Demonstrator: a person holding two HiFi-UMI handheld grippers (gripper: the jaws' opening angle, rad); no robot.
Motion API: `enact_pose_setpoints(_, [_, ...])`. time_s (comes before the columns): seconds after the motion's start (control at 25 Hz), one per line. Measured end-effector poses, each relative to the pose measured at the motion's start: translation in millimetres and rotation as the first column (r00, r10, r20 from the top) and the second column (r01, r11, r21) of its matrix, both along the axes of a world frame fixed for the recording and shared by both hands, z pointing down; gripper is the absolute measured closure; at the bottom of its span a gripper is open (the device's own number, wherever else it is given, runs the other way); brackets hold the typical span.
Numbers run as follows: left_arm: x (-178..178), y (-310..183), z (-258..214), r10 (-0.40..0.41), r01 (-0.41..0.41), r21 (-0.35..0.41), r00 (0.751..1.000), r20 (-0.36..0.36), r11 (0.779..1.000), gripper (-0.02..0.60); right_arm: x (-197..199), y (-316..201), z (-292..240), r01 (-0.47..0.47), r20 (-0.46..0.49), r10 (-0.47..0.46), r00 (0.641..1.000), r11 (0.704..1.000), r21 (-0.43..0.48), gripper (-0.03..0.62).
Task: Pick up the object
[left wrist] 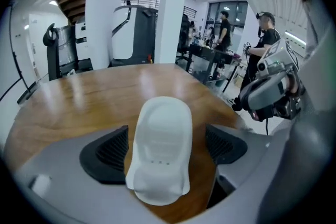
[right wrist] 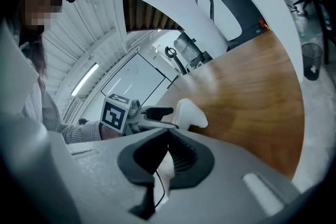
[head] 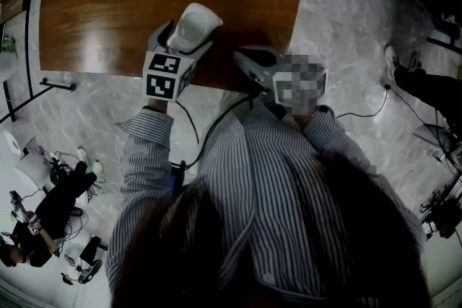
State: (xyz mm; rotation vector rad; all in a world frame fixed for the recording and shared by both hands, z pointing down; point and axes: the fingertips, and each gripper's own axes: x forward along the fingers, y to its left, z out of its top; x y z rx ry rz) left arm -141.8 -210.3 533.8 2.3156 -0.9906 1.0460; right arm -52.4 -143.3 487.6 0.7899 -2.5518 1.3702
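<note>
- Head view: the white object (head: 196,24) lay on the wooden table (head: 108,3), at the left gripper's (head: 184,40) tips.
- Left gripper view: wide-open jaws flanked it untouched, its long axis running straight ahead.
- Right gripper view: the right gripper (right wrist: 168,134) was closed, empty and farther off.
</note>
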Motion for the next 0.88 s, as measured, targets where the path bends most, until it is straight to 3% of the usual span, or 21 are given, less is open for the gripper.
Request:
enact_pose_setpoints(0.12, [3.9, -1.1, 10.2, 0.037, -0.037, -0.020, 0.999, 0.029, 0.999, 0.106, 1.3, -5.2, 3.5, -0.002, 0.001, 0.002, 1.000, 1.000, -0.006, 0.592])
enact_pose_setpoints(0.64, [5.8, -3.8, 41.0, 0.068, -0.050, -0.120, 0.986, 0.153, 0.991, 0.121, 5.6, -4.7, 11.4, -0.003, 0.001, 0.003, 1.000, 0.999, -0.042, 0.592])
enact_pose_setpoints(0.88, [6.2, -5.7, 42.6, 0.072, -0.052, -0.131, 0.985, 0.155, 0.990, 0.126, 11.5, -10.0, 11.8, -0.028, -0.004, 0.028, 1.000, 0.999, -0.040, 0.592])
